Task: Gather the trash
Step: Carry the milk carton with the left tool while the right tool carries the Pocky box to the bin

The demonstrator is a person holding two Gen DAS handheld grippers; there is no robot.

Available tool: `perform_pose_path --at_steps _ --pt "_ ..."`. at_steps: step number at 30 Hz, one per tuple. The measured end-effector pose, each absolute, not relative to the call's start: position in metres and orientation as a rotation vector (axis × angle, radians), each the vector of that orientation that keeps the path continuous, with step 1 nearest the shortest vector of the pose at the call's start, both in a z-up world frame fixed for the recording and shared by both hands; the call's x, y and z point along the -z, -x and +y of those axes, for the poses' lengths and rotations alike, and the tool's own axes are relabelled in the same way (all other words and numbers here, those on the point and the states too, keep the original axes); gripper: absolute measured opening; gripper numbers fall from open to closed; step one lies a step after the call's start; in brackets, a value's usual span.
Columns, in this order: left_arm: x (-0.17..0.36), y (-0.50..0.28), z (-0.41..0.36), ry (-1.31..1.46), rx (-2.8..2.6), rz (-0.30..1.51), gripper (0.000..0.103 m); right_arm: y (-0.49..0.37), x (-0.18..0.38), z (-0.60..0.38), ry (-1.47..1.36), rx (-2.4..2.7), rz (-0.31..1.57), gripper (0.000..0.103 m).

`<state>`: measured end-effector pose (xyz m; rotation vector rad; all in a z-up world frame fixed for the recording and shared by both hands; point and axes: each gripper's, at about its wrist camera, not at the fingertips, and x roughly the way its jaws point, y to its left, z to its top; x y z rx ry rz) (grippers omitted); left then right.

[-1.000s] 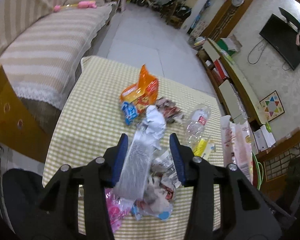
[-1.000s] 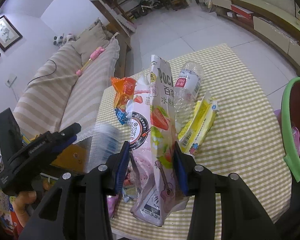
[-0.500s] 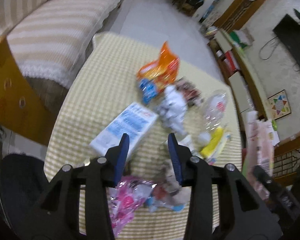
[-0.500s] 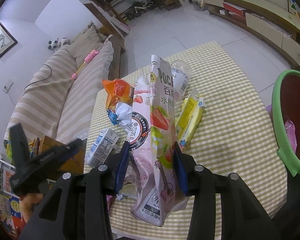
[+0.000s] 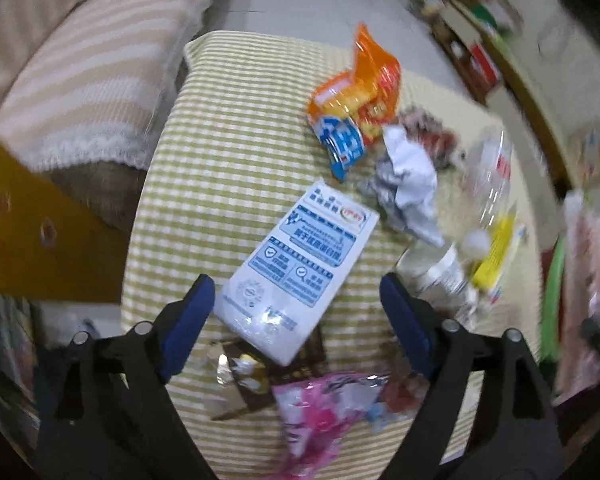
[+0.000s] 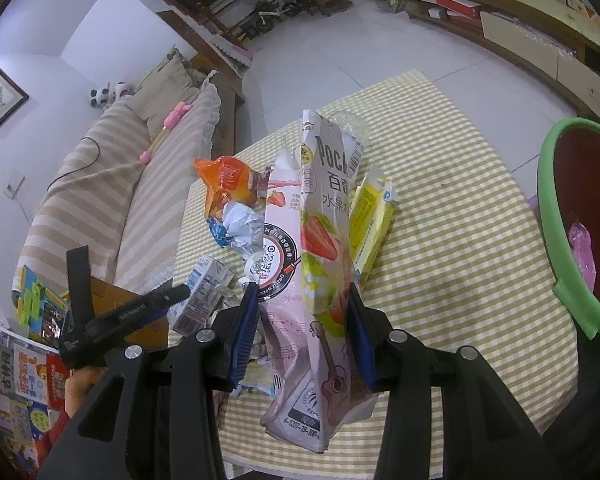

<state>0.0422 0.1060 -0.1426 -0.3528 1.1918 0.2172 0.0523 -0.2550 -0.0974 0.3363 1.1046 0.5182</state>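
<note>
The left gripper (image 5: pixel 296 312), its fingers having just spread wide and holding nothing, hangs over the milk carton (image 5: pixel 300 276) lying flat on the worktop (image 5: pixel 220 152); it should straddle the carton's narrow width, then close squarely. The right gripper (image 6: pixel 302 336) pinches the pink Pocky bag (image 6: pixel 320 280). Only the right view shows the green-rimmed bin (image 6: pixel 548 216) at 3 o'clock, while the left view alone shows the pink wrapper (image 5: pixel 324 408) at 6 o'clock.
</note>
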Motion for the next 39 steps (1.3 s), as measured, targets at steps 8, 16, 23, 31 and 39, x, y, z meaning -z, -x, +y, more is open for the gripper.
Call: perform_pose_path --at_steps 8,16,23,31,39 --pt "0.145 -0.059 0.095 0.128 -0.116 1.275 0.086 -0.05 0.1 -0.252 -0.337 -0.525 1.115 0.041" --pt "0.171 -0.069 0.098 0.082 -0.099 1.341 0.076 -0.052 0.101 -0.25 -0.345 -0.526 1.119 0.041" --pt "0.157 -0.055 0.108 0.226 -0.143 1.26 0.053 -0.053 0.1 -0.254 -0.339 -0.529 1.108 0.041" --pt "0.093 -0.031 0.103 0.431 -0.123 1.049 0.051 -0.059 0.1 -0.262 -0.367 -0.525 1.099 0.041" --pt "0.05 -0.054 0.041 0.421 0.006 0.947 0.051 -0.062 0.088 -0.287 -0.388 -0.485 1.05 0.041"
